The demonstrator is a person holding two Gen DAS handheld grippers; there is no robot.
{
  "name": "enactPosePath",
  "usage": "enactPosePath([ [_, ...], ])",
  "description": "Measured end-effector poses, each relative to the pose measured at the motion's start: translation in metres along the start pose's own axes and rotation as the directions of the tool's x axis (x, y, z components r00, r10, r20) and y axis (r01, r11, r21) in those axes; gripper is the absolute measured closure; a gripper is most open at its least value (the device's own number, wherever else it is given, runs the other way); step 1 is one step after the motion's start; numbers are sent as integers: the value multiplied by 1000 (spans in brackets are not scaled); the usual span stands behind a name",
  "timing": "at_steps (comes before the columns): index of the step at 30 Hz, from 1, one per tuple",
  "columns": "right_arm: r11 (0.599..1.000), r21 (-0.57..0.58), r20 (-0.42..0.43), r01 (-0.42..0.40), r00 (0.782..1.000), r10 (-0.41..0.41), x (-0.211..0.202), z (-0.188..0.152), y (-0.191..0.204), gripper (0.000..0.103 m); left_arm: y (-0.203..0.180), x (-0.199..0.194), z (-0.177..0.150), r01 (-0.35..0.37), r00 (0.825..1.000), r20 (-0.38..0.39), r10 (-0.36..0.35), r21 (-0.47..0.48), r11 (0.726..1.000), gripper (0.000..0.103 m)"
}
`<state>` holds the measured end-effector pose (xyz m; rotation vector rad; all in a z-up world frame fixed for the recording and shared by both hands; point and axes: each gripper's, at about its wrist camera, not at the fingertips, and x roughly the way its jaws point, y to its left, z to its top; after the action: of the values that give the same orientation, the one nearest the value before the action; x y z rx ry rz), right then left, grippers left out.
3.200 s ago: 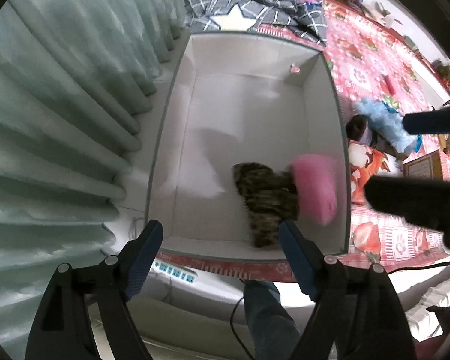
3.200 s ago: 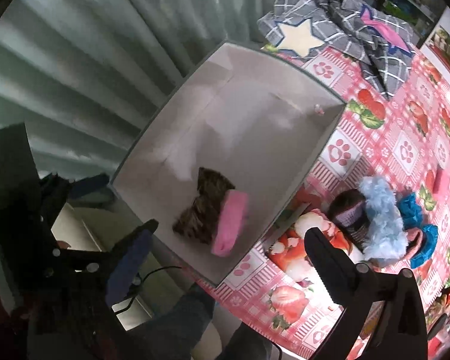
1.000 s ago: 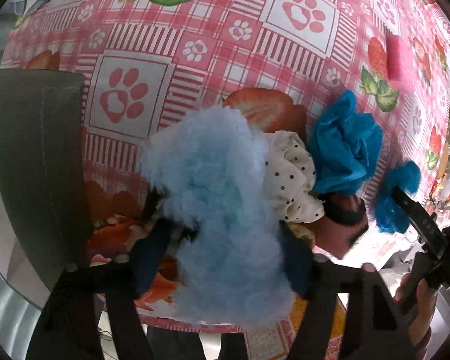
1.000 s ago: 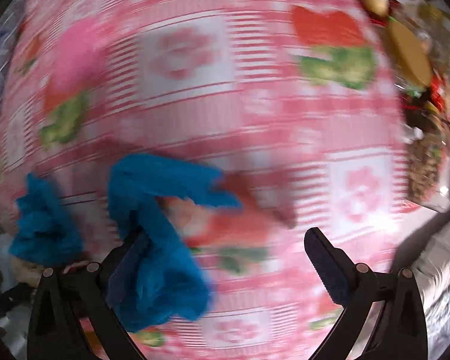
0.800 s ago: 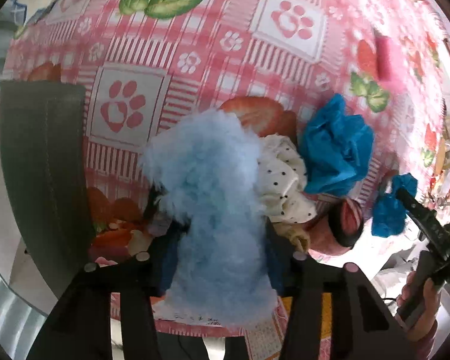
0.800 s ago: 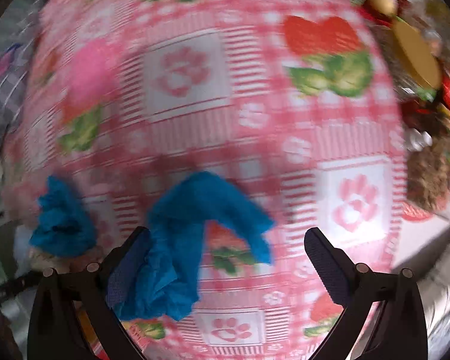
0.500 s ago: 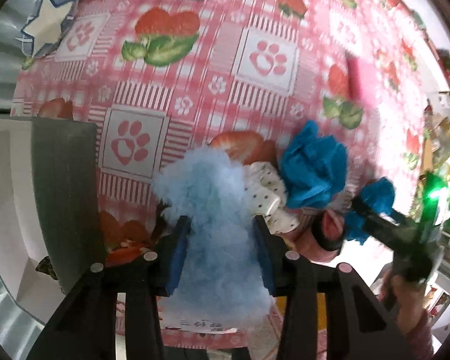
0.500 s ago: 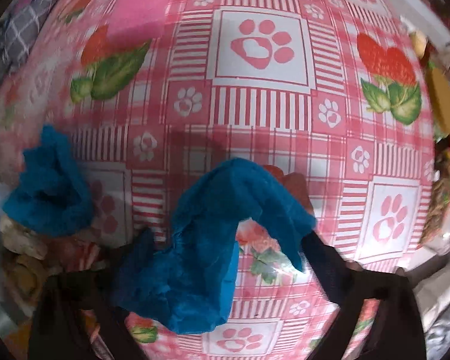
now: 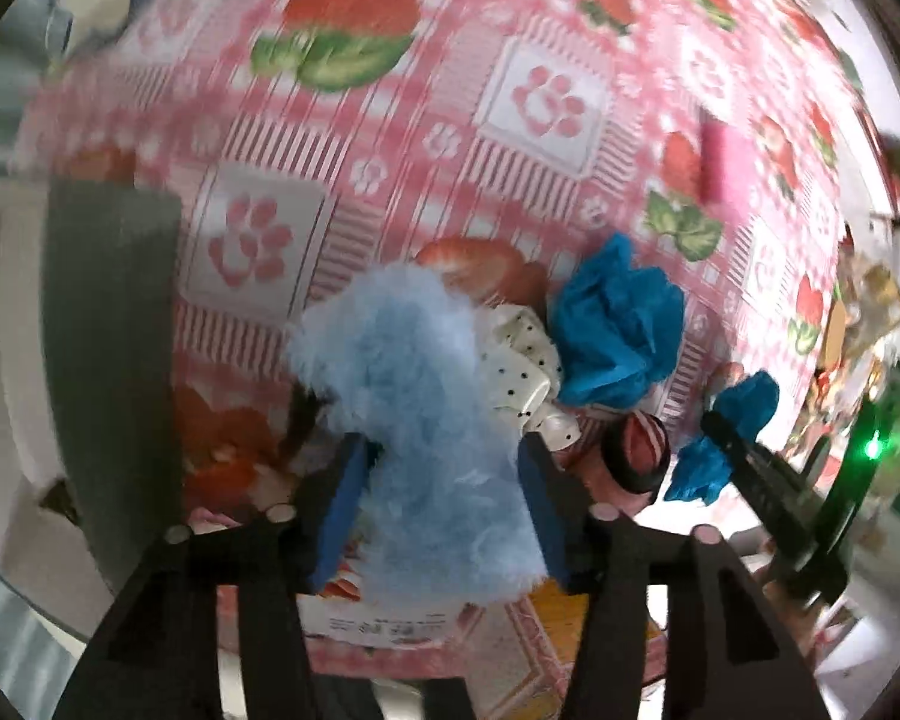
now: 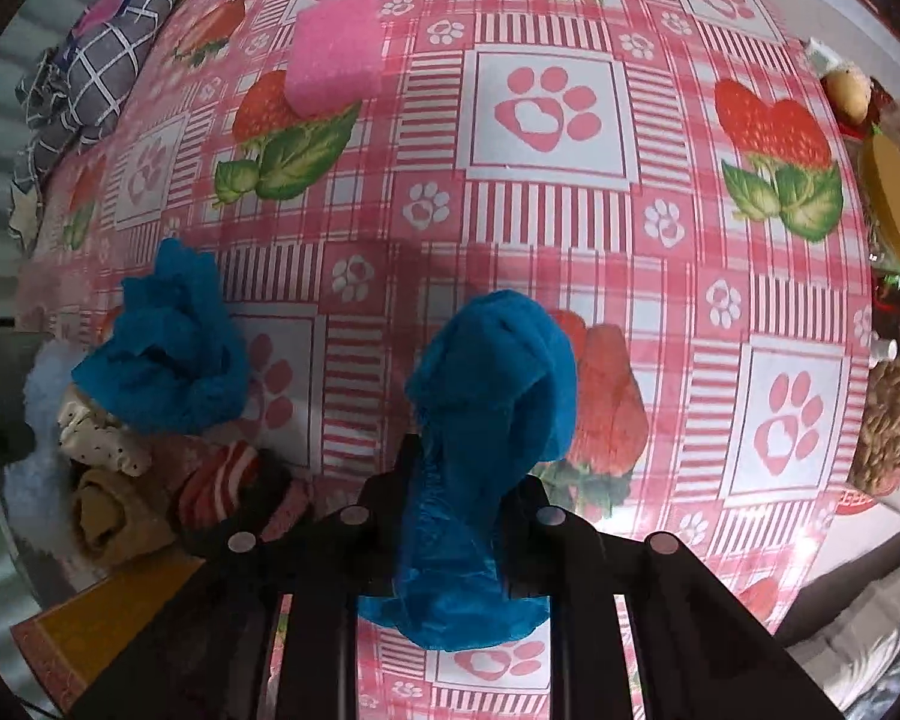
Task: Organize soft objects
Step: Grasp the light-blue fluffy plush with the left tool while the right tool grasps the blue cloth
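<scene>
My left gripper is shut on a fluffy light-blue soft item and holds it above the pink strawberry tablecloth. My right gripper is shut on a bright blue cloth, also seen at the right in the left wrist view. A second blue cloth lies on a pile with a white dotted item, a red striped roll and a tan roll. A pink sponge lies farther back.
The grey wall of the white box stands at the left of the left wrist view. A grey checked cloth lies at the far left. Jars and snacks crowd the table's right edge. A brown box sits near the front.
My left gripper has closed on the fluffy light-blue item and lifted it. My right gripper has closed on the blue cloth. Earlier both were open over the white box.
</scene>
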<state>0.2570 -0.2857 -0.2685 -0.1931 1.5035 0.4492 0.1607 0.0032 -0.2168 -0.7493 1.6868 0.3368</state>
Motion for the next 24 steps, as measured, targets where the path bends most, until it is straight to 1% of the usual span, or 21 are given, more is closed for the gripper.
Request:
enactPosePath([
  [2, 1000, 9, -5, -14, 1000, 14, 0, -4, -2, 81, 0, 1, 1, -2, 1000, -3, 2, -17, 1000, 41],
  [3, 1000, 9, -9, -23, 1000, 23, 4, -6, -15, 81, 0, 2, 2, -6, 1000, -2, 6, -20, 1000, 38],
  [5, 999, 8, -10, -34, 999, 34, 3, -6, -14, 82, -2, 6, 4, -14, 1000, -17, 14, -19, 1000, 33],
  [8, 999, 7, -11, -51, 999, 51, 1, -6, -9, 82, -5, 24, 8, -24, 997, -76, 22, -29, 999, 31],
  [9, 999, 7, -10, -54, 998, 54, 0, -5, -9, 82, -6, 28, 8, -21, 996, -90, 18, -32, 999, 40],
  [10, 998, 8, -9, -58, 998, 58, -2, -6, 0, 81, -7, 29, 8, -20, 996, -87, 17, -34, 999, 53],
  [11, 998, 9, -4, -64, 998, 64, -7, -7, 6, 82, -8, 28, 7, -12, 997, -80, 10, -28, 1000, 70],
  [12, 998, 9, -1, -69, 998, 69, -10, -6, 8, 82, -10, 26, 5, -2, 998, -66, 1, -17, 1000, 72],
  [13, 997, 8, 4, -74, 997, 74, -13, -8, 8, 81, -11, 20, 2, -3, 999, -33, 3, -4, 1000, 73],
  [14, 997, 6, 12, -77, 997, 77, -18, -8, 7, 82, -13, 16, 1, -16, 1000, -4, 16, 14, 1000, 75],
  [16, 996, 9, 26, -88, 996, 88, -27, -8, 4, 82, -19, -4, -7, -46, 996, 81, 41, 63, 997, 75],
  [18, 994, 18, 42, -106, 994, 105, -34, -10, 0, 81, -28, -26, -15, -81, 982, 183, 57, 129, 988, 76],
  [19, 994, 19, 48, -111, 993, 110, -38, -9, -2, 81, -32, -34, -18, -99, 974, 218, 63, 154, 983, 75],
  [22, 992, 15, 74, -122, 990, 120, -54, -13, -4, 81, -40, -56, -30, -138, 951, 300, 69, 214, 967, 75],
  [24, 992, 13, 85, -129, 988, 127, -65, -15, 0, 81, -45, -67, -38, -154, 940, 335, 66, 246, 957, 75],
])
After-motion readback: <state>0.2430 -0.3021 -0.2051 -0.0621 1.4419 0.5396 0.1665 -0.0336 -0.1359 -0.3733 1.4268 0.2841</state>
